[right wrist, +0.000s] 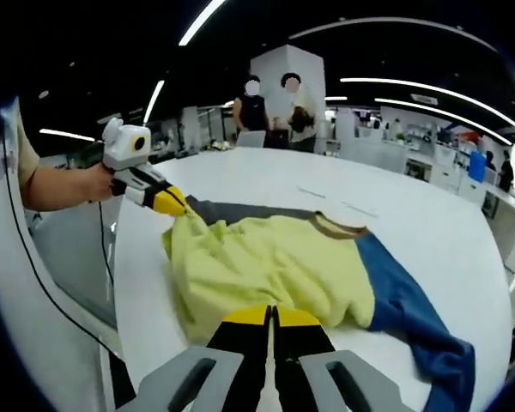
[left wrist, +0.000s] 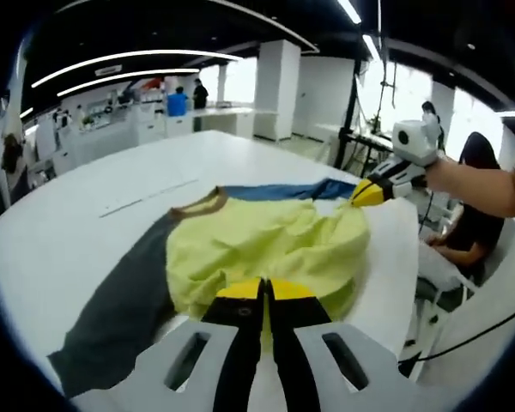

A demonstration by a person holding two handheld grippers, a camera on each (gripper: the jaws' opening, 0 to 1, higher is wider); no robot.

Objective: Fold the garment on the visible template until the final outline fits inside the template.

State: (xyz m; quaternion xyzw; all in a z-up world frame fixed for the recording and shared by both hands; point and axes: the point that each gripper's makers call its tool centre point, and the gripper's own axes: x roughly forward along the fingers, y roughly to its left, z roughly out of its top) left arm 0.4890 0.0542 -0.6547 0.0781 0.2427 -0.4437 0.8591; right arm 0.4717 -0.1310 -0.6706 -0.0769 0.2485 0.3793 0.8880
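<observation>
Jaws of both grippers clenched on rumpled yellow garment (left wrist: 266, 245) with grey and blue sleeves.

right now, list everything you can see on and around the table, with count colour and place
garment: one, yellow body, brown collar, one grey sleeve, one blue sleeve, rumpled on the table, pinched at two edges
table: one, white, under the garment
thin line: one, faint, on the table beyond the garment
people: several, standing at the far side of the room
left hand-held gripper: one, black jaws with yellow tips, shut on the garment's near edge
right hand-held gripper: one, same colours, shut on the garment's opposite edge
</observation>
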